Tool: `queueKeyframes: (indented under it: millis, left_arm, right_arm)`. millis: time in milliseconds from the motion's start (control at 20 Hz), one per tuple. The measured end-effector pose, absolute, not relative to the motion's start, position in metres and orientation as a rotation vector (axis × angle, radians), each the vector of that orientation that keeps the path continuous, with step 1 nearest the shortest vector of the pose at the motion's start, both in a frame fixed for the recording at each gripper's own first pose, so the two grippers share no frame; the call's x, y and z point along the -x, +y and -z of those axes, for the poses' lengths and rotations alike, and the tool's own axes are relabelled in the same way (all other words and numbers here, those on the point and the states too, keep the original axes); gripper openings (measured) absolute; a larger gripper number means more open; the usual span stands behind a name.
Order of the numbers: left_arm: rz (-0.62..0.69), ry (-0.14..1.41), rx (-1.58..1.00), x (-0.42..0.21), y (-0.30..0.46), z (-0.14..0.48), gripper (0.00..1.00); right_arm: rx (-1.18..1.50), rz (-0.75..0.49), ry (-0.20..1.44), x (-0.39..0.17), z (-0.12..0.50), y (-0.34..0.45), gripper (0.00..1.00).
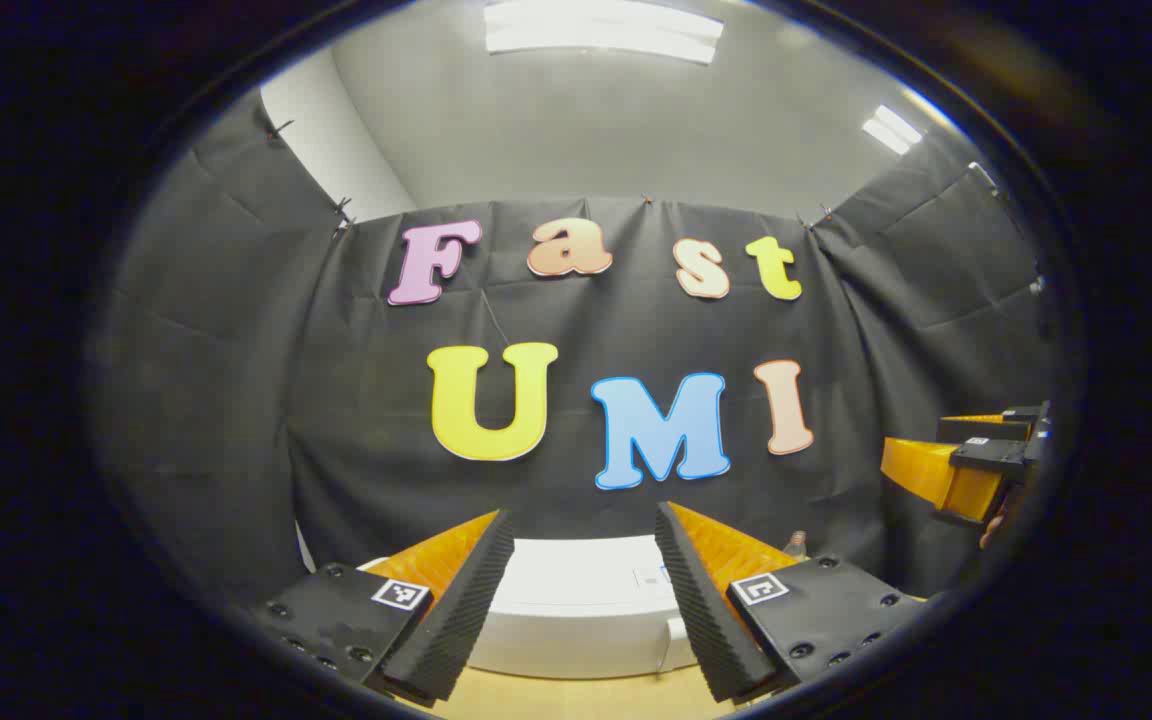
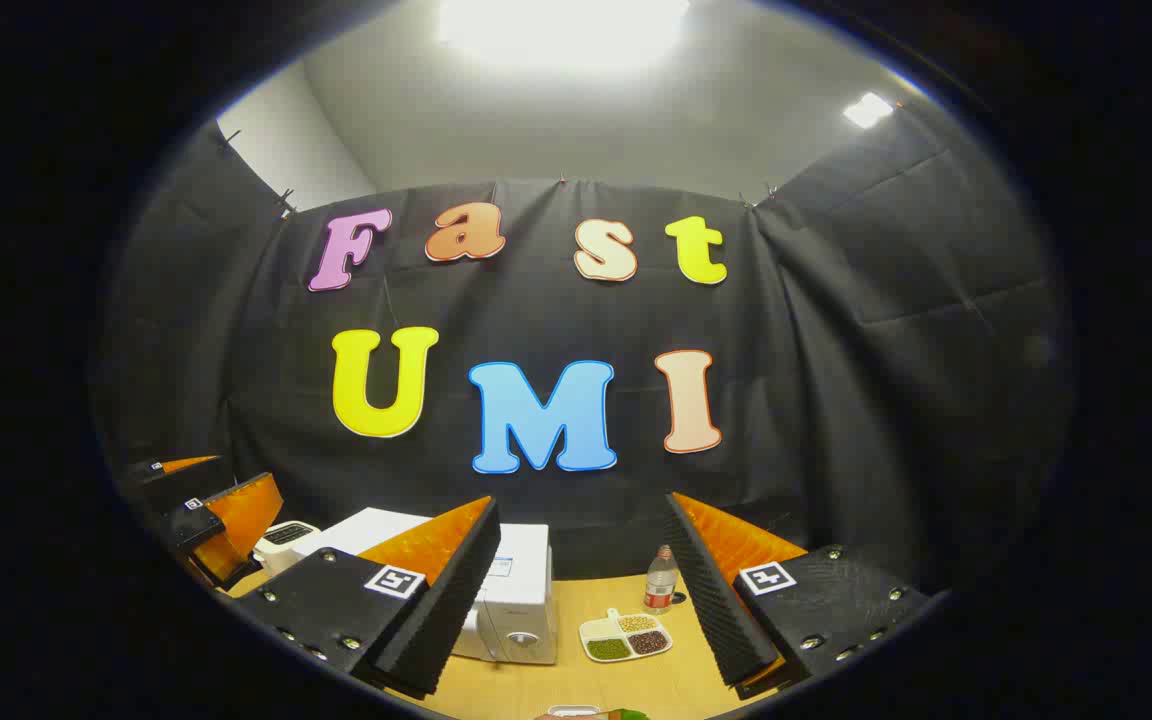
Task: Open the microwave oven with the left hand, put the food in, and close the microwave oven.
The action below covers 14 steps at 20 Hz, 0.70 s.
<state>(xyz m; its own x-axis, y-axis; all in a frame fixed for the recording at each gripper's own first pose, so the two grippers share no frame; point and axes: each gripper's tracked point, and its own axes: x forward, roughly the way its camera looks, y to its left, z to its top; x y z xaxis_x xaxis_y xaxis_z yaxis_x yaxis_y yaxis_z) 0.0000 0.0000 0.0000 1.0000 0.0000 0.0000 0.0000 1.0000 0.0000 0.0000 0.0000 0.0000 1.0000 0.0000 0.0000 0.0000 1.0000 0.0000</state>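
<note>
In the left gripper view the left gripper (image 1: 584, 600) hangs above the table with its two ridged black fingers (image 1: 456, 610) spread wide and nothing between them. Through the gap lies the flat white top of the microwave oven (image 1: 576, 610), its near edge running across the lower part of the gap and a strip of wooden table (image 1: 576, 695) showing below it. At the far right edge of this view the right gripper (image 1: 966, 470) floats at about the same height, well apart from the left one; whether its jaws are released or clenched cannot be told from here.

In the right gripper view the right gripper (image 2: 581, 600) is likewise released, its fingers (image 2: 706, 600) wide apart and empty. The microwave oven (image 2: 511, 600) stands on the table to the left, door shut (a round knob shows on its front face). A small white appliance (image 2: 286, 535) sits just beyond its left side. Right of the oven, with bare tabletop between, lies a divided white tray of food (image 2: 624, 637) holding three portions, and just behind it stands a small bottle (image 2: 660, 580). The table (image 2: 536, 690) in front of the oven and tray is open wood. The left gripper (image 2: 206, 520) shows at the far left edge.
</note>
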Motion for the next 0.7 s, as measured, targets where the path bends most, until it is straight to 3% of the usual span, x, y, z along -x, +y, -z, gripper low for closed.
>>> queueKeyframes:
  millis: [50,700]
  left_arm:
    - [0.006,0.000,0.001,-0.001,-0.003,0.000,0.91]
    - [0.053,0.016,-0.019,-0.021,-0.037,0.017,0.92]
  right_arm:
    - [0.009,0.004,0.001,0.000,0.000,-0.002,0.98]
    - [0.011,-0.027,0.026,-0.026,0.009,-0.011,0.98]
